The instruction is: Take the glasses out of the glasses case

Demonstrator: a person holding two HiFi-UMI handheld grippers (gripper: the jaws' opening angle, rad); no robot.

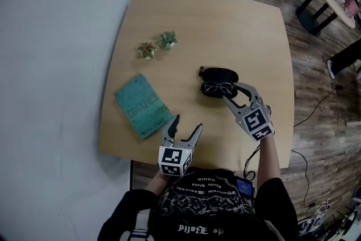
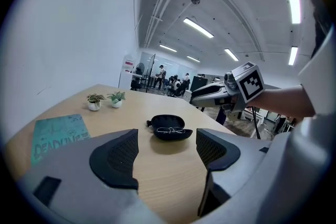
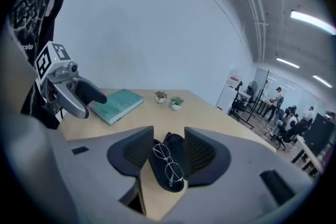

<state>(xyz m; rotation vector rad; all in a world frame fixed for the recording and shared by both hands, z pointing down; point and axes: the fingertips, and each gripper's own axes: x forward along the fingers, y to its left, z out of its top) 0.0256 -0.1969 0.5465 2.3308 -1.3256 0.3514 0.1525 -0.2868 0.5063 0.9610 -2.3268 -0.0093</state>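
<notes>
Your right hand-held gripper is open. Its two jaws stand apart and nothing is pinched between them. It hangs a little above the light wooden desk and tips down toward it.

When you look along those jaws, the black oval glasses case shows right in the gap between them. It lies just under and in front of the jaw tips. The jaw pads do not press on it. The case is open and rests flat on the desk. The thin silver wire glasses lie inside the case, and you can see both round lenses from above.

Your left hand-held gripper is open too. Its jaws are wide apart and it holds nothing. It sits over the edge of the desk that is nearest to your body, and it points across the desk. The case is in front of this gripper and a bit to its right, well apart from it. Your right hand-held gripper is off to its right, raised a little higher.

A flat teal book lies on the desk just to the left of the left hand-held gripper and a little ahead of it. Farther ahead, past the book, a small yellowish potted plant and a small green potted plant stand side by side. Both are far from either gripper.
</notes>
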